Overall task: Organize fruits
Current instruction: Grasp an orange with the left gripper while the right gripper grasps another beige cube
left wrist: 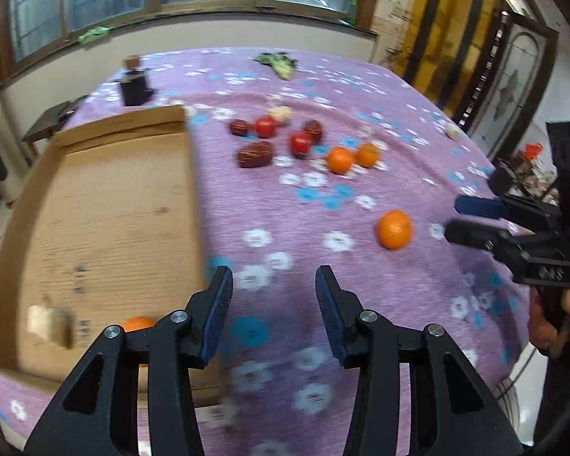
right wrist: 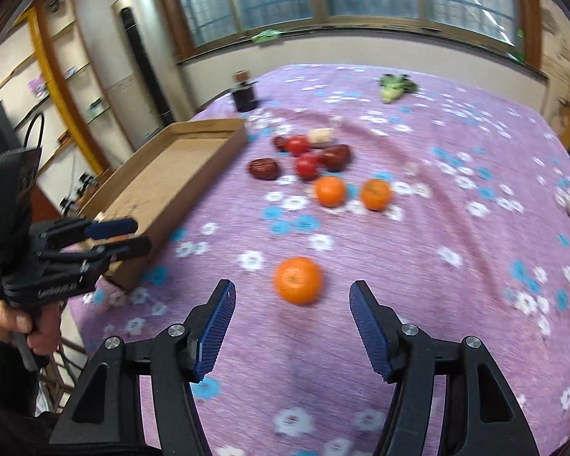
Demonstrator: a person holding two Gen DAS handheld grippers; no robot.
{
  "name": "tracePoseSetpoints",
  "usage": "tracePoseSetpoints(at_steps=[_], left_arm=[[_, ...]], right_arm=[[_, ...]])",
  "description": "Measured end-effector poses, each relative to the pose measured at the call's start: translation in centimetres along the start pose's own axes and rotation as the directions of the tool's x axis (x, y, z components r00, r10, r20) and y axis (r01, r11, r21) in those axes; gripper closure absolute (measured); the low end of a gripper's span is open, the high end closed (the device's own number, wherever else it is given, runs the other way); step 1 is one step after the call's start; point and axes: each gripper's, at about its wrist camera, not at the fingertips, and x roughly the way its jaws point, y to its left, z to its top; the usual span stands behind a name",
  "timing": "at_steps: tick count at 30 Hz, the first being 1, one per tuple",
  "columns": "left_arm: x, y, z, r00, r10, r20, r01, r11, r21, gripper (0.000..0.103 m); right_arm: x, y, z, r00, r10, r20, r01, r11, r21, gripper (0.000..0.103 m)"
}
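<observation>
Clearly, the right gripper is parted and empty, 1 orange on the cloth just ahead. The left gripper is empty too, narrower, beside the cardboard tray. Closing off-centre could roll the round fruit away.

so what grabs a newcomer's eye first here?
The lone orange on the purple cloth, just ahead of the open right claw. Behind it sits a cluster of red fruit and two more oranges. The cardboard tray lies left, an orange already inside.
</observation>
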Motion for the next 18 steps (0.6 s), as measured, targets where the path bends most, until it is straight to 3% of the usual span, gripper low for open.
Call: tracePoseSetpoints(at_steps=[11, 13, 15, 18], left_arm=[[4.0, -7.6, 2.5, 0.985, -0.162, -0.060, 0.168, 0.980, 0.103, 0.060], [5.0, -8.8, 2.8, 0.982, -0.169, -0.079, 0.178, 0.977, 0.114, 0.060], [5.9, -9.6, 3.0, 0.980, -0.175, -0.095, 0.186, 0.975, 0.121, 0.059], [6.7, -10.2, 3.4, 0.987, -0.139, -0.083, 0.149, 0.979, 0.137, 0.051]], right_arm=[[-2.1, -9.0, 1.3, 0.986, -0.161, 0.034, 0.156, 0.980, 0.123, 0.037], [-2.4, -11.3, 2.1, 0.979, -0.202, 0.029, 0.195, 0.966, 0.170, 0.036], [-2.7, -13.6, 2.9, 0.973, -0.226, 0.036, 0.213, 0.952, 0.221, 0.025], [-2.9, -17.3, 4.1, 0.952, -0.304, 0.035, 0.277, 0.906, 0.320, 0.024]])
